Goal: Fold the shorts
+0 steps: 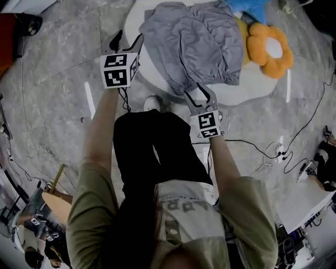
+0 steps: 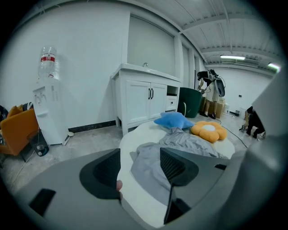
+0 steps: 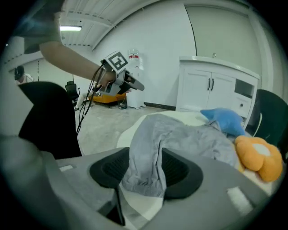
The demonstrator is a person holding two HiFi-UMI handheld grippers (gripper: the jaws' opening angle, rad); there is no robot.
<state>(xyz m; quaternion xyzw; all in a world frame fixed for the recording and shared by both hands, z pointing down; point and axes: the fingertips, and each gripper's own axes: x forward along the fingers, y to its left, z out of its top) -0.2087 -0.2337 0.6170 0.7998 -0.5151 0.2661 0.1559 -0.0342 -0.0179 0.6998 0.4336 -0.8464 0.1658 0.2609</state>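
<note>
Grey shorts (image 1: 194,42) lie crumpled on a white round table (image 1: 252,86). My left gripper (image 1: 127,38) hovers at the table's left edge, just left of the shorts' corner, jaws apart. In the left gripper view the open left gripper (image 2: 140,168) frames the table rim and the shorts (image 2: 180,143) beyond, and nothing is pinched. My right gripper (image 1: 198,92) is at the near hem of one leg. In the right gripper view, that leg of the shorts (image 3: 144,148) lies in the gap of the right gripper (image 3: 146,168), whose pads stand wide.
An orange flower plush (image 1: 270,48) and a blue plush (image 1: 252,8) sit on the table's far right side. Cables (image 1: 273,152) run over the stone floor. A white cabinet (image 2: 144,99) and a water dispenser (image 2: 47,112) stand behind.
</note>
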